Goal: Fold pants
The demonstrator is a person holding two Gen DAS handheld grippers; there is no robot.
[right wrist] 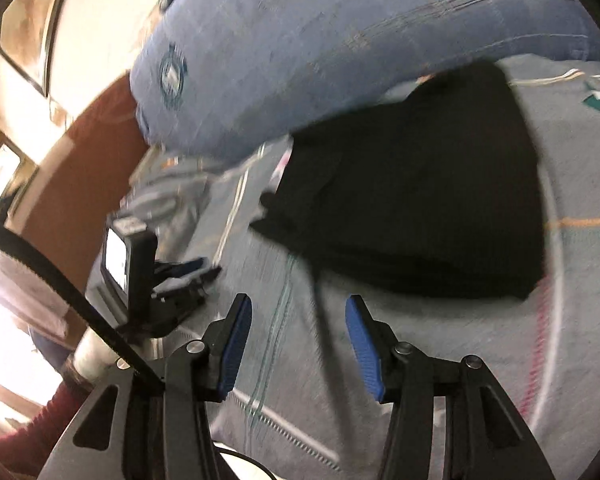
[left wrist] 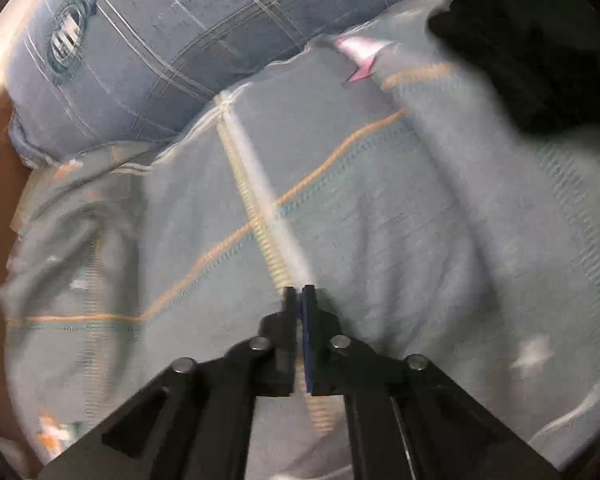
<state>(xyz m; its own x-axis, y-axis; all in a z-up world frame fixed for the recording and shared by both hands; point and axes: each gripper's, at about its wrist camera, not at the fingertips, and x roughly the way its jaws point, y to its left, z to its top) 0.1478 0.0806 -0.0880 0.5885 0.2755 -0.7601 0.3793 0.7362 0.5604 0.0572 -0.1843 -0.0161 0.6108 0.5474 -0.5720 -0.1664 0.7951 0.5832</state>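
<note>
Black pants (right wrist: 412, 208) folded (soft heap) on grey quilt (right wrist: 440, 344).

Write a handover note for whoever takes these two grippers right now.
Left hand-held gripper: shut, empty, over the grey bedspread.
Right hand-held gripper: open, empty, pointing at the black pants.
Pants lie in a dark heap on the bedspread below the blue pillow, touched by neither gripper.
Done: how far they are folded cannot be told.
Left: grasp, fold flat.
</note>
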